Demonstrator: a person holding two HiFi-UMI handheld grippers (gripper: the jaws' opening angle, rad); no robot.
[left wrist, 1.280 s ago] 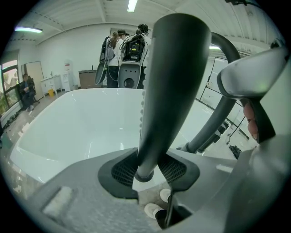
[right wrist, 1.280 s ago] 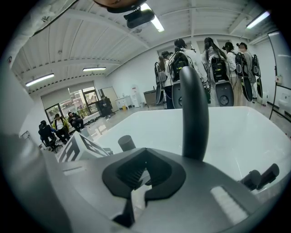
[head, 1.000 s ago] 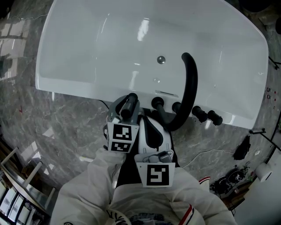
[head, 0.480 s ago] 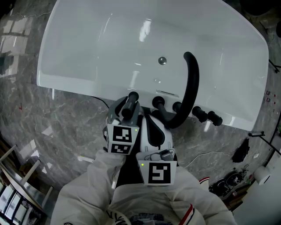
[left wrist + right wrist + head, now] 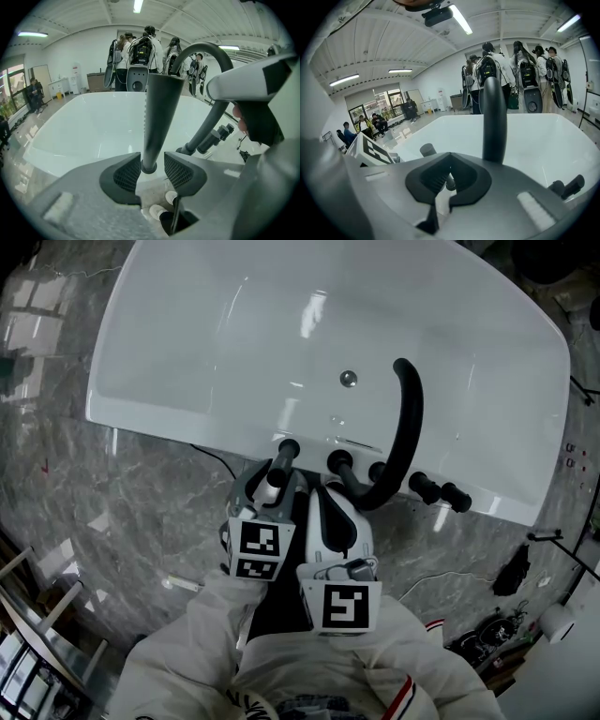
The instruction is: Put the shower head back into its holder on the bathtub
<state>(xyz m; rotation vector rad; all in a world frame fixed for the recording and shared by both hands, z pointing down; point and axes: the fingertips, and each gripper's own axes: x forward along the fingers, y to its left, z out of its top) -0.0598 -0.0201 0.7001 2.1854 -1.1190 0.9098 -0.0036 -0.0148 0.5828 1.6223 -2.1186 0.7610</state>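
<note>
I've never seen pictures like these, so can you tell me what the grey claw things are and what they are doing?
This is no robot: a person holds a grabbing tool in each hand. One picture comes from a camera on the person's head, looking down. The other two come from cameras riding on the tools. Below is a white bathtub with a curved black tap and black knobs on its rim. The left gripper's jaws have just been opening; the black shower head stands upright between them in its holder, not squeezed. The right gripper's jaws are shut, holding nothing.
</note>
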